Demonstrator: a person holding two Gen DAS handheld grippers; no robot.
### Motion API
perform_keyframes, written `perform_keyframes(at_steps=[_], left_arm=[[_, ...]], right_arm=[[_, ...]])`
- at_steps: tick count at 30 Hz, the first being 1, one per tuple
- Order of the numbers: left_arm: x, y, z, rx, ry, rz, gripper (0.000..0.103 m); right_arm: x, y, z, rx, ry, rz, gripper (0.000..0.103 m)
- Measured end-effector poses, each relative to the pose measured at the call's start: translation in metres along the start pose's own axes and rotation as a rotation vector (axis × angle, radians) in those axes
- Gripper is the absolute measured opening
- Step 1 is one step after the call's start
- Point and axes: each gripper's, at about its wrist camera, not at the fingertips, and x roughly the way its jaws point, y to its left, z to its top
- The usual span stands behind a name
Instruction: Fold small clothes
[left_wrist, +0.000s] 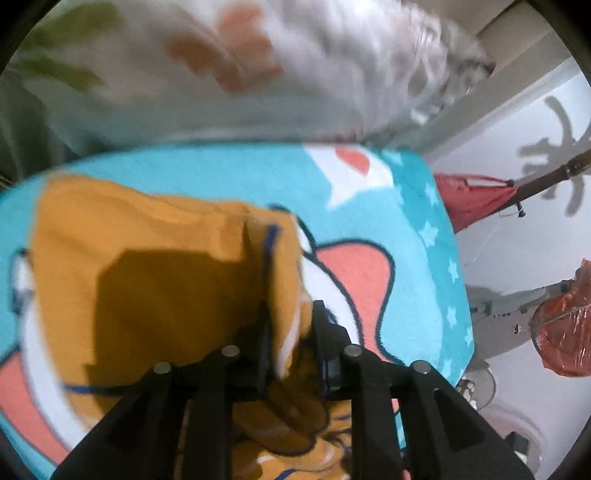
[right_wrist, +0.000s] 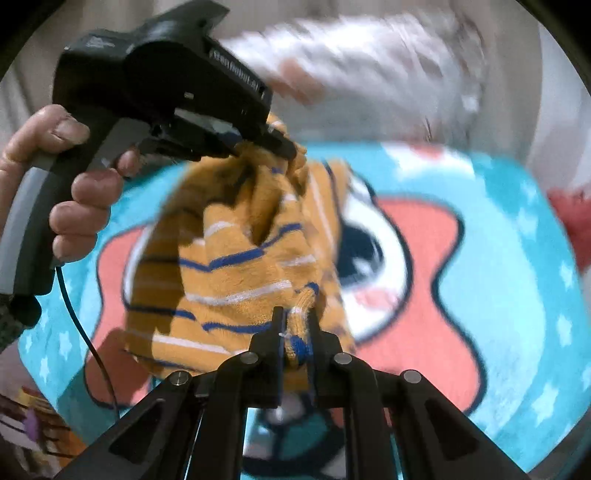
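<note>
A small mustard-yellow garment (right_wrist: 236, 258) with blue and white stripes hangs in the air between both grippers, above a turquoise cartoon-print mat (right_wrist: 498, 266). My right gripper (right_wrist: 295, 321) is shut on a bunched edge of the garment. My left gripper (left_wrist: 290, 317) is shut on another edge of it (left_wrist: 155, 258); from the right wrist view the left gripper (right_wrist: 273, 142) is up at the left, held by a hand, with cloth pinched in its tips. The mat also shows in the left wrist view (left_wrist: 417, 236).
A pile of white cloth (left_wrist: 332, 55) lies beyond the mat's far edge, blurred. A red bag (left_wrist: 476, 199) on a stand and a red-wrapped fan (left_wrist: 565, 332) are on the floor to the right of the mat.
</note>
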Motion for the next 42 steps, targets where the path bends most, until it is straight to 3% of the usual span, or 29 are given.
perform_keyframes(at_steps=[4, 7, 11, 13, 18, 22, 27, 31, 32, 34, 36, 39, 42], left_arm=[[0.009, -0.008, 0.000, -0.024, 0.004, -0.045, 0.025], [-0.004, -0.010, 0.000, -0.038, -0.017, -0.079, 0.043], [-0.043, -0.002, -0.017, -0.043, -0.102, -0.102, 0.062], [-0.070, 0.009, -0.036, -0.040, -0.157, -0.046, 0.066], [-0.092, 0.044, -0.079, -0.080, -0.199, 0.155, 0.067], [-0.085, 0.080, -0.118, -0.167, -0.181, 0.234, 0.067], [-0.061, 0.103, -0.154, -0.279, -0.147, 0.202, 0.067], [-0.057, 0.101, -0.162, -0.272, -0.161, 0.215, 0.067], [-0.056, 0.100, -0.162, -0.270, -0.162, 0.220, 0.067], [-0.055, 0.096, -0.163, -0.258, -0.157, 0.237, 0.067], [-0.055, 0.091, -0.167, -0.231, -0.152, 0.259, 0.067], [-0.052, 0.088, -0.170, -0.215, -0.141, 0.262, 0.067], [-0.046, 0.086, -0.173, -0.209, -0.128, 0.262, 0.067]], right_arm=[[0.009, -0.009, -0.016, 0.006, 0.050, 0.035, 0.010], [0.010, -0.009, -0.018, -0.023, 0.063, 0.067, 0.011], [0.006, -0.027, -0.011, -0.009, 0.090, 0.144, 0.019], [-0.005, -0.043, -0.006, 0.015, 0.077, 0.163, 0.022], [-0.014, -0.080, 0.030, 0.162, 0.022, 0.213, 0.022], [-0.005, -0.075, 0.069, 0.207, -0.006, 0.303, 0.022], [0.024, -0.042, 0.088, 0.188, 0.076, 0.373, 0.022], [0.054, -0.026, 0.088, 0.153, 0.166, 0.249, 0.022], [0.058, -0.026, 0.088, 0.163, 0.170, 0.245, 0.022], [0.061, -0.025, 0.092, 0.182, 0.167, 0.309, 0.007], [0.053, -0.024, 0.102, 0.178, 0.140, 0.343, 0.007], [0.039, -0.027, 0.118, 0.138, 0.100, 0.308, 0.007], [0.052, -0.031, 0.121, 0.113, 0.132, 0.230, 0.007]])
